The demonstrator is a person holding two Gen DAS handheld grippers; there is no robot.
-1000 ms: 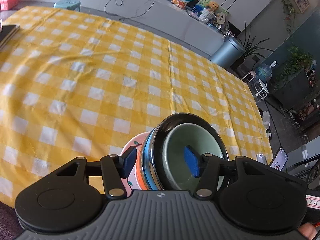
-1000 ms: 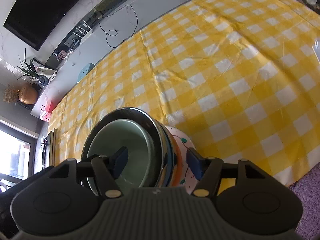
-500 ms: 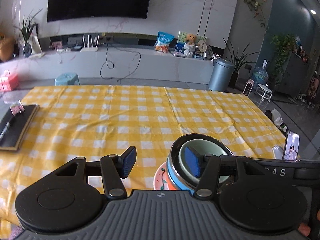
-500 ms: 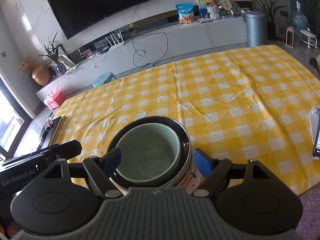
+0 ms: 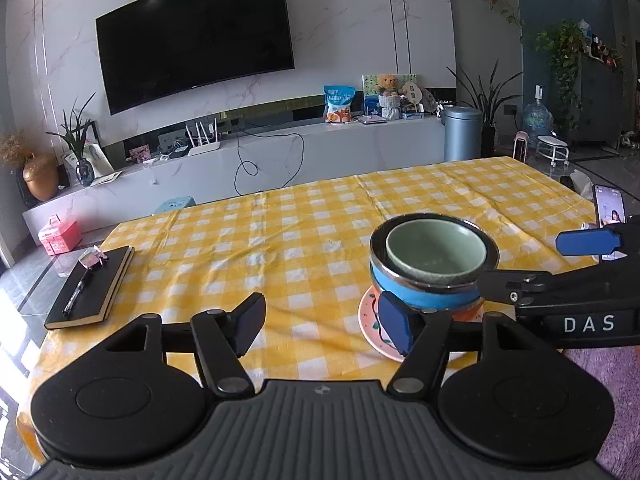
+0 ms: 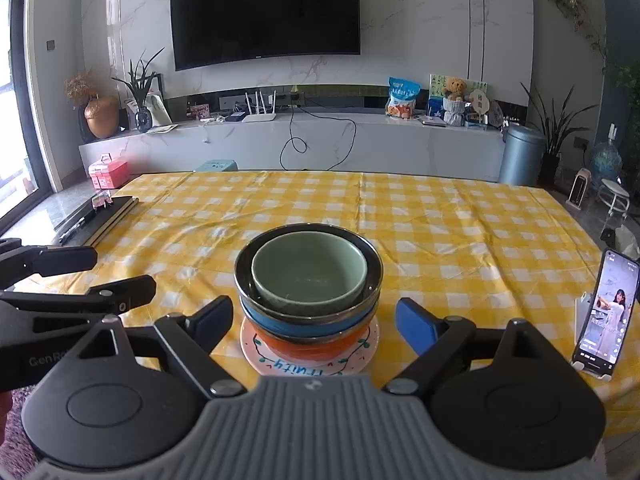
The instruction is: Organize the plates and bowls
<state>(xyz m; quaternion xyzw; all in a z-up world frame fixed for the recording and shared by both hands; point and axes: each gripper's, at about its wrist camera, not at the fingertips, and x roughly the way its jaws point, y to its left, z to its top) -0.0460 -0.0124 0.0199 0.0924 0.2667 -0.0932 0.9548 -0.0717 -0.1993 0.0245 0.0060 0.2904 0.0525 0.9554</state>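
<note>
A stack stands on the yellow checked tablecloth [image 6: 460, 240]: a green bowl [image 6: 309, 270] nested in a steel-rimmed blue bowl [image 6: 308, 320], over an orange bowl [image 6: 312, 346], on a printed pink plate [image 6: 280, 364]. My right gripper [image 6: 315, 322] sits just short of the stack, jaws opening, pads clear of its sides. In the left wrist view the stack [image 5: 434, 264] lies to the right. My left gripper [image 5: 322, 328] is beside it, jaws opening over bare cloth, its right pad [image 5: 394, 330] in front of the plate's rim. Each view shows the other gripper's fingers at its edge.
A black notebook [image 5: 90, 288] with a pen lies at the table's left edge. A lit phone [image 6: 604, 312] leans on a stand at the right. The near table edge runs just under the plate. A low TV cabinet and bin stand beyond the table.
Both grippers let go of the stack, rolled level and drew back; the left one shifted left. Both jaws stand wider. The stack rests upright on the table.
</note>
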